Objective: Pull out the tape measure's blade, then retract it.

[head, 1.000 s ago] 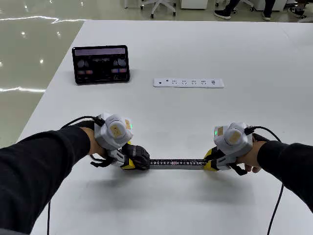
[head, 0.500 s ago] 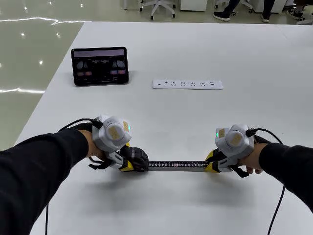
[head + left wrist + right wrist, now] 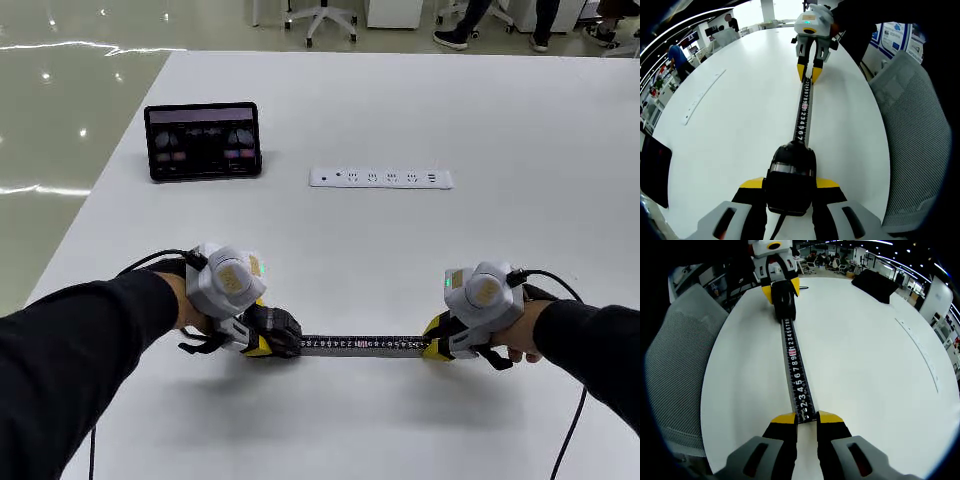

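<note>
I find the black tape measure case [image 3: 274, 328] lying on the near part of the white desk [image 3: 400, 250], left of centre. Its dark numbered blade [image 3: 360, 345] is drawn out flat along the surface to the right.

The left tongs [image 3: 262, 345] are clamped on the case from both sides. The right tongs [image 3: 432, 347] pinch the blade's free end, with the low numerals starting just at their yellow tips in the right gripper view.

The governing relation is that the blade's long axis runs left to right, straight from one pair of tongs to the other, parallel to the near edge. I judge that either pulling or retracting must follow that line, the right tongs moving away from the case or towards it. A sideways drift risks twisting the blade.

A white power strip [image 3: 381, 178] and a dark tablet [image 3: 203, 139] lie well apart on the far side.
</note>
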`<action>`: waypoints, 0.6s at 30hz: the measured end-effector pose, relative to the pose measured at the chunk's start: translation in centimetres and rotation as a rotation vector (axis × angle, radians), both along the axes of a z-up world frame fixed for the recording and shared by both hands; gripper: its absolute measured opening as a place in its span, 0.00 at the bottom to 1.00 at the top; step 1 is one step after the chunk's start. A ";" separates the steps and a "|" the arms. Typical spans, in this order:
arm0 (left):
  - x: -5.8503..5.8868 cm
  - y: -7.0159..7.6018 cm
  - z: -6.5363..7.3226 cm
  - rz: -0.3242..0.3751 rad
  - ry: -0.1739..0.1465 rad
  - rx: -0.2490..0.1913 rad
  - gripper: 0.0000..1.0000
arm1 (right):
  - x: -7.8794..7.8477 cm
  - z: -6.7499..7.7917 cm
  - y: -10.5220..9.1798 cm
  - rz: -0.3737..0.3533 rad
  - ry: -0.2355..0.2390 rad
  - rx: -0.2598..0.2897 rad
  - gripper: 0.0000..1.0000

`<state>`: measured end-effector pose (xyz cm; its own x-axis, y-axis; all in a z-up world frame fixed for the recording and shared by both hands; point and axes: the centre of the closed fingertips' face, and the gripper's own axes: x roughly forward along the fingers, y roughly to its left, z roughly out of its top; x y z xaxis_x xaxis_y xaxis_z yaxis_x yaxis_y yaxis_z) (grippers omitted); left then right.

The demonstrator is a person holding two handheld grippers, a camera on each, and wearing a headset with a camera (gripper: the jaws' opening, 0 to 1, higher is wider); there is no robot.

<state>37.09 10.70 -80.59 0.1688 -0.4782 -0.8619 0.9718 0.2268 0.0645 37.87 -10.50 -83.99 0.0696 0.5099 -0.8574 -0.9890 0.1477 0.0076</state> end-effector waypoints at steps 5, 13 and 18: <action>0.0 0.0 0.0 0.002 0.002 0.000 0.31 | 0.0 0.0 -0.3 -0.001 0.000 -0.001 0.09; 0.0 -0.1 0.0 0.003 0.002 -0.002 0.31 | 0.1 0.0 -0.8 -0.003 0.000 -0.001 0.09; 0.0 0.0 -0.1 0.003 0.003 -0.003 0.31 | 0.2 0.0 -1.1 -0.003 0.001 -0.002 0.09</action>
<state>37.08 10.67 -80.65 0.1677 -0.4803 -0.8609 0.9713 0.2300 0.0609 38.06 -11.63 -84.04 0.0703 0.5078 -0.8586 -0.9886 0.1503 0.0079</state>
